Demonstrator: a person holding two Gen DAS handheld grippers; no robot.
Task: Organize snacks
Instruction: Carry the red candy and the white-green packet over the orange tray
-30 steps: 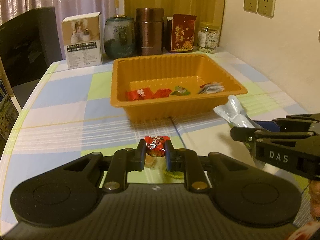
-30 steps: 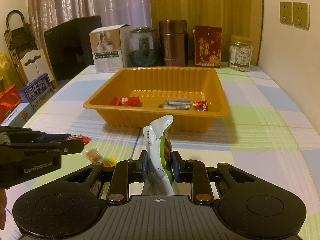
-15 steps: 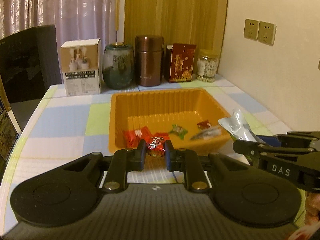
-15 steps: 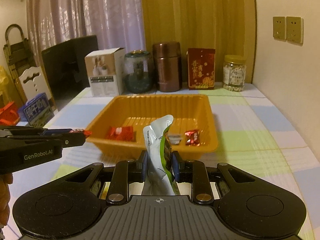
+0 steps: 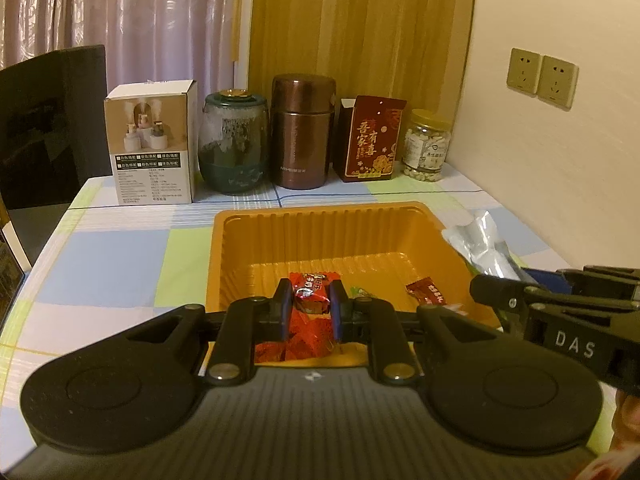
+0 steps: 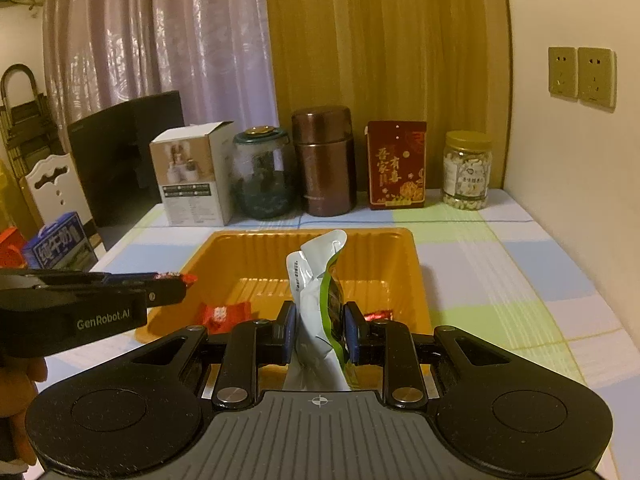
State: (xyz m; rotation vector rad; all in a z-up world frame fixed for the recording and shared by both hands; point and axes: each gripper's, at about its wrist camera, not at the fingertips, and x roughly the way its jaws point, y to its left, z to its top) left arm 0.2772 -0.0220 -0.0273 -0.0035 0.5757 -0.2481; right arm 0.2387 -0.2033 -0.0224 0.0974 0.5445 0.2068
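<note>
Holding a snack in each tool, we hover above the near edge of the ribbed orange plastic tray (image 5: 320, 236), which sits on the blue, green and white checked tablecloth (image 5: 120, 264). Our left gripper (image 5: 310, 307) is clenched on a small red foil-wrapped candy (image 5: 311, 292), pinched across its middle so it should fall clear once freed. Our right gripper (image 6: 319, 330) grasps a crumpled white and green foil pouch (image 6: 318, 280) low down, its open top standing upright over the tray. Inside lie other red wrapped sweets (image 5: 427, 293), so we judge both pieces are meant to join them. Behind the tray stand a white cardboard box (image 5: 154, 146), a dark green glass jar (image 5: 233, 142), a brown metal canister (image 5: 302, 130), a red printed carton (image 5: 371, 140) and a clear jar of pale nuts (image 5: 425, 146), all well apart from us. Nothing blocks the drop; only our two grippers, close side by side, might crowd each other.
</note>
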